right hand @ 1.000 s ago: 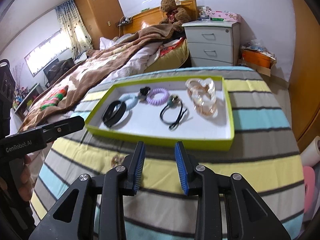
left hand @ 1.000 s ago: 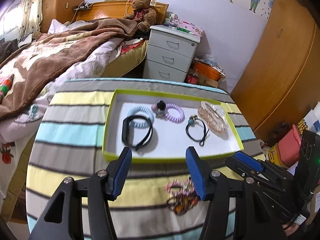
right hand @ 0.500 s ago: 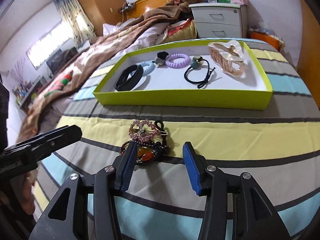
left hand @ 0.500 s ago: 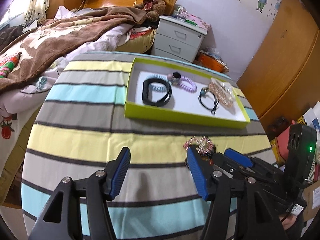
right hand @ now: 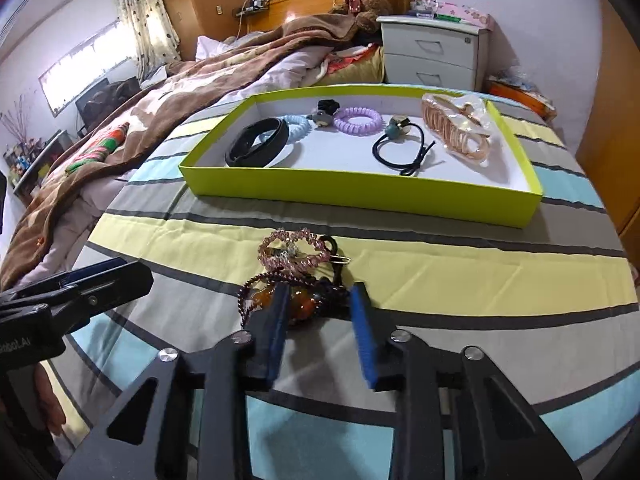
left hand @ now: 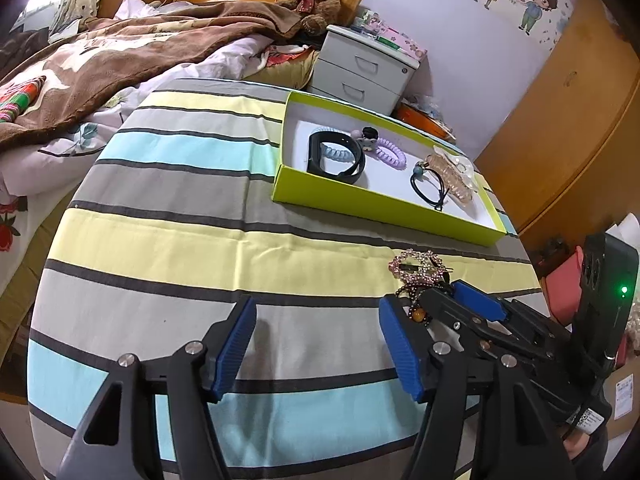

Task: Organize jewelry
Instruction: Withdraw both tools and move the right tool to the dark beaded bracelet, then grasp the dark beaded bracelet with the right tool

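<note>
A: Where's the loose jewelry?

B: The beaded bracelet and pink crystal hair clip lie tangled on the striped cloth, just in front of the green tray. The right gripper is half closed, jaws just narrowing round the beads, though I can't see the pads pressing yet.

A: And the other?

B: The left gripper has just been opening and stands wide and empty over bare cloth, beside the pile.

A: Advice?

B: Pinch one strand only, I'd say, so the clip doesn't drag along into the tray
</note>
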A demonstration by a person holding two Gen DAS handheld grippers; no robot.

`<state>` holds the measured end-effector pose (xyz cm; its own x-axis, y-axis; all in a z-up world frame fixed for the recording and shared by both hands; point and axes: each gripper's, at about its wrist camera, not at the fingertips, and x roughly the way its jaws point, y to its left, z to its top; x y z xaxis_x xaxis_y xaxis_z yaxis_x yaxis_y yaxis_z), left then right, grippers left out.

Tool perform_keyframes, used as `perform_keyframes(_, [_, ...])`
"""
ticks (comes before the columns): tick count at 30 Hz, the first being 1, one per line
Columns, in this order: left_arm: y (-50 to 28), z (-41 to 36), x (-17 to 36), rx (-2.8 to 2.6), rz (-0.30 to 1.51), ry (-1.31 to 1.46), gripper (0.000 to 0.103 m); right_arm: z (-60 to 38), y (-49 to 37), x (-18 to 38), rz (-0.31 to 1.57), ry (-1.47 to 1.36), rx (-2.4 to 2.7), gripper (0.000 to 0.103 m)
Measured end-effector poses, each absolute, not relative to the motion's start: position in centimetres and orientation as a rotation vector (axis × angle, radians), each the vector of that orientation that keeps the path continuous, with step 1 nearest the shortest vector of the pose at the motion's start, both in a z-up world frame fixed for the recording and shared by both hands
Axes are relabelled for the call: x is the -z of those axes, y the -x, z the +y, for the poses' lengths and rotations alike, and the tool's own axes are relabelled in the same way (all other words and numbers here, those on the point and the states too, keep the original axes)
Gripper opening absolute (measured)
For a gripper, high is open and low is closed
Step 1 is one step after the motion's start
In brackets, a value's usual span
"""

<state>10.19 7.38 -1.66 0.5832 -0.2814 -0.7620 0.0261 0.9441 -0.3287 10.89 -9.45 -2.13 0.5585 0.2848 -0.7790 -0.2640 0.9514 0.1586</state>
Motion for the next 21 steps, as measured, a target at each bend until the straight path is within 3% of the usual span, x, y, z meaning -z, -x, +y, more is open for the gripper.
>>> perform_keyframes(2, [-10.1, 7.4, 1.7, 0.191, 0.935, 0.299, 0.067, -9.9, -10.6, 2.1, 0.926, -0.037, -0.339, 0.023])
perform_keyframes(4, [-10.0, 7.3, 1.8, 0.194, 0.937, 0.298, 0.067, -10.3, -10.3, 2.1, 0.930, -0.053, -0.353, 0.008])
perform_keyframes(21, [-10.1, 5.6, 2.1, 0.228, 0.969, 0.279, 0.068, -16.3, -8.3, 0.3, 0.880, -0.025, -0.212, 0.008])
